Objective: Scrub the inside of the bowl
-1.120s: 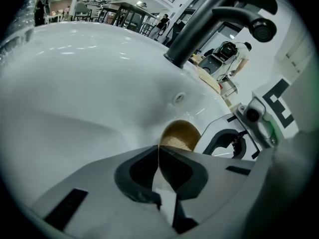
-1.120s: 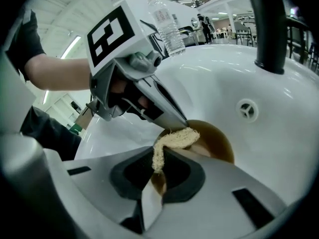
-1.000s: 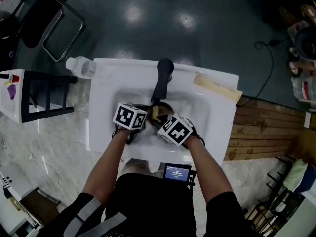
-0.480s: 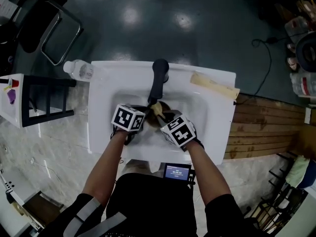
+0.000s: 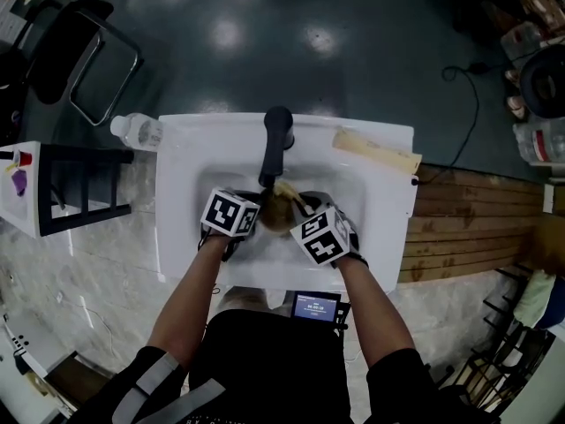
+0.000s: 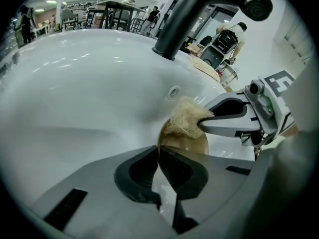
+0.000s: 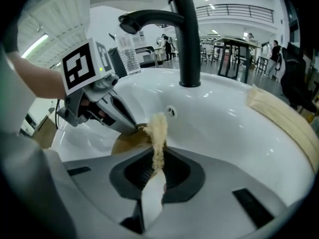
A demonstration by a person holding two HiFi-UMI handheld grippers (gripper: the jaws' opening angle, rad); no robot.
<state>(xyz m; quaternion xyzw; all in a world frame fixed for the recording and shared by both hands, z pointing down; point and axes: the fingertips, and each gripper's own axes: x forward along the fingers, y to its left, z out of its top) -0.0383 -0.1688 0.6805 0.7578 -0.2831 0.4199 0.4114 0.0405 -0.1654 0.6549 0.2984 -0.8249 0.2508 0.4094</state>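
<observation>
**Scrubber sweeps across the bowl while the other hand holds fast**

The bowl (image 6: 183,141) stands tipped in the sink (image 5: 190,237), just in front of the tap (image 5: 277,140); the left gripper (image 6: 158,156) has its jaws pressed together on the thin near rim and has not budged over the past second. The right gripper (image 7: 155,159) pinches a strip of pale fibrous scrubber (image 7: 157,127) between closed jaws; the loose end pokes out ahead of them and lies over the brown bowl.

What changed is all on the right side; that gripper has slid a little toward the sink's right and turned as it went, and the scrubber's tip now points more toward the tap than it did a second ago. From where I stand that reads as one wiping stroke across the bowl, with the left side acting as a clamp.

So the scrubbing looks to be in full swing rather than starting or ending (I cannot see whether the inner wall is clean yet). The left gripper view shows the scrubber's bunched end on the bowl's far part; whether it presses hard there I cannot tell. My guess is that more strokes are needed, and that the thin rim grip could slip if the right side pushes too hard.
</observation>
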